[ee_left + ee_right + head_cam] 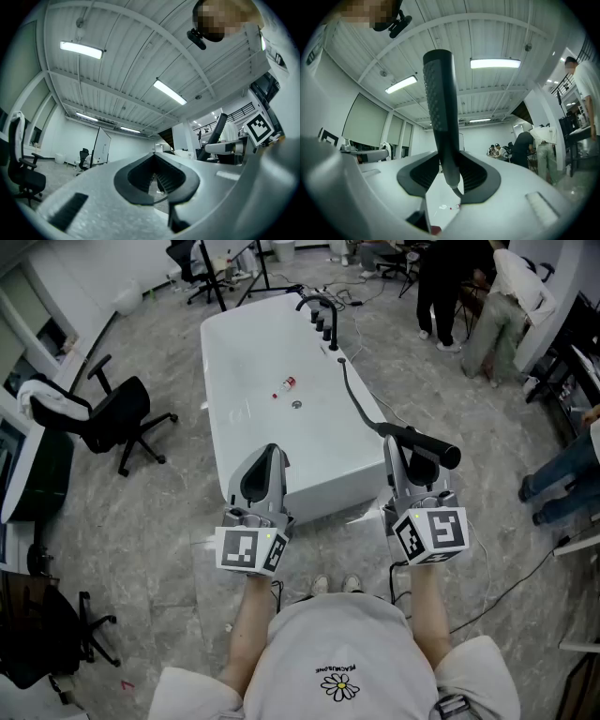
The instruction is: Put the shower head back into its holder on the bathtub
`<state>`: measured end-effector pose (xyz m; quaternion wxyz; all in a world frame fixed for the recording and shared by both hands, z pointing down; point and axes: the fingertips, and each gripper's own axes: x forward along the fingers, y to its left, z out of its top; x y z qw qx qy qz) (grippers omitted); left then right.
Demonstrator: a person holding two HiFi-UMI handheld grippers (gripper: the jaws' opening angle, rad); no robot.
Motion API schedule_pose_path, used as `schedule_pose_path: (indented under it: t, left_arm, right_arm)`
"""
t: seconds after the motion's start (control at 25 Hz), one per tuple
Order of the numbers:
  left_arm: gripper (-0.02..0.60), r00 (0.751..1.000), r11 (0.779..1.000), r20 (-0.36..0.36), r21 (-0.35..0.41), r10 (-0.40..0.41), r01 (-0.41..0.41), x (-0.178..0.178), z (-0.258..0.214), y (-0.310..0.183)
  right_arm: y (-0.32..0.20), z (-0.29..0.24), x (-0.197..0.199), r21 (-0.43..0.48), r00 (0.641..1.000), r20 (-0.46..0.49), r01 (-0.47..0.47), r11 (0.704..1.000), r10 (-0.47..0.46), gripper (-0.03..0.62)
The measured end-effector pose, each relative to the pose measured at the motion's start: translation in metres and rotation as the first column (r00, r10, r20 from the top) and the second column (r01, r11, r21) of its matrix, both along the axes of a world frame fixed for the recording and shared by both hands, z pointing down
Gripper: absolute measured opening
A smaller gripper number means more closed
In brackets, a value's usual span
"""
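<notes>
A white bathtub [234, 362] stands ahead of me, with black taps and the holder [323, 317] on its far rim. From there a dark hose [361, 409] runs along the tub's right rim to the black shower head [437, 450]. My right gripper [401, 450] is shut on the shower head's handle, at the tub's near right corner. In the right gripper view the ribbed handle [440, 108] rises upright between the pads of the right gripper [449, 174]. My left gripper [269, 457] hovers over the tub's near end, shut and empty, as the left gripper view [157, 180] also shows.
A small red-and-white bottle [286, 383] lies in the tub near the drain [296, 405]. A black office chair [108, 418] stands to the left. People [441, 296] stand at the back right. Cables trail over the floor to the right [511, 582].
</notes>
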<state>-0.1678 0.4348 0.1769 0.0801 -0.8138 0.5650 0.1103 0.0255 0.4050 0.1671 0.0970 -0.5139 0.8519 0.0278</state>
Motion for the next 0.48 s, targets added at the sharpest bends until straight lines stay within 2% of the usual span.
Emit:
schedule_pose_path:
  t: [0.2, 0.48]
  left_arm:
    - [0.000, 1.000, 1.000, 0.006, -0.005, 0.003, -0.002, 0.010, 0.001, -0.008]
    - [0.000, 1.000, 1.000, 0.022, -0.003, 0.003, -0.003, 0.025, -0.001, -0.010]
  right_arm:
    - [-0.005, -0.006, 0.006, 0.011, 1.000, -0.001, 0.006, 1.000, -0.006, 0.140]
    - [-0.007, -0.009, 0.018, 0.030, 0.998, -0.058, -0.010, 1.000, 0.011, 0.140]
